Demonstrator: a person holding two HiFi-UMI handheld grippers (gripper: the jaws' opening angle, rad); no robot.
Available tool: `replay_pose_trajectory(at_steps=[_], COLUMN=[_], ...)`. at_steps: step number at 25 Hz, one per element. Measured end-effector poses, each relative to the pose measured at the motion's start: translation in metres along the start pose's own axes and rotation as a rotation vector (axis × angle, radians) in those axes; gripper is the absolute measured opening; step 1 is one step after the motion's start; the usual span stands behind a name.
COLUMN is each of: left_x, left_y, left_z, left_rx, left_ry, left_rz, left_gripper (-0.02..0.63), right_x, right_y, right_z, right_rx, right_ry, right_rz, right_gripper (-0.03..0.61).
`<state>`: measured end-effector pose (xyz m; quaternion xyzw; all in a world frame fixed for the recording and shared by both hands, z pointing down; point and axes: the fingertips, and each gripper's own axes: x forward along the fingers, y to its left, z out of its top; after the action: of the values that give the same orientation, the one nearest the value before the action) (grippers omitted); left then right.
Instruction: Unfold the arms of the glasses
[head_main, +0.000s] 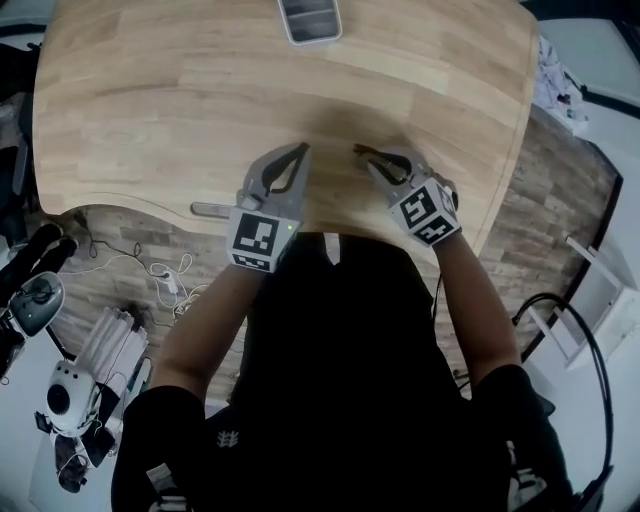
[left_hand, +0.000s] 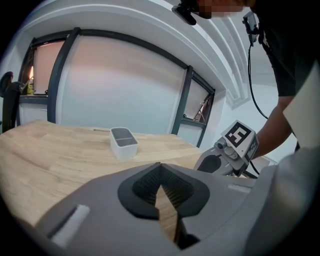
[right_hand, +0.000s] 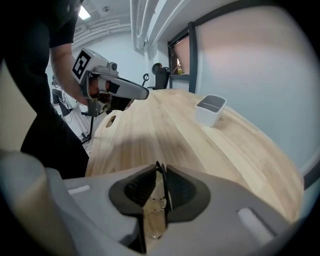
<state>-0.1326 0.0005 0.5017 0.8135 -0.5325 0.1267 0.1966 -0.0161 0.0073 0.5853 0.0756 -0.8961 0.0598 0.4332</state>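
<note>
The glasses (right_hand: 161, 192) are a thin dark frame with clear lenses, folded flat and clamped edge-on between the pads of my right gripper (right_hand: 159, 167). In the head view they show as a dark sliver (head_main: 378, 156) at the right gripper (head_main: 362, 152), just above the wooden table (head_main: 180, 90) near its front edge. My left gripper (head_main: 302, 150) hovers a short way to the left, apart from the glasses. Its jaws meet at the tips with nothing between them (left_hand: 160, 167). The glasses' arms cannot be made out.
A white rectangular tray (head_main: 310, 20) stands at the table's far edge, also seen in the left gripper view (left_hand: 123, 142). A slot (head_main: 210, 210) is cut near the table's front edge. Cables and equipment (head_main: 60, 390) lie on the floor at the left.
</note>
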Motion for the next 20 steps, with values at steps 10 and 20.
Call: replay_pose_trajectory(at_steps=[10,20], left_x=[-0.002,-0.012], left_y=[0.008,0.013], left_z=[-0.003,-0.005], left_rx=[-0.016,-0.003], left_ry=[0.015,0.034], left_rz=[0.036,0.045], left_gripper=[0.006,0.006], right_x=[0.025,0.018], right_y=[-0.002,-0.004], right_z=[-0.016,-0.010], right_rx=[-0.100,-0.124], right_ry=[0.148,0.133], right_rz=[0.064,0.026], right_gripper=[0.069,0.028])
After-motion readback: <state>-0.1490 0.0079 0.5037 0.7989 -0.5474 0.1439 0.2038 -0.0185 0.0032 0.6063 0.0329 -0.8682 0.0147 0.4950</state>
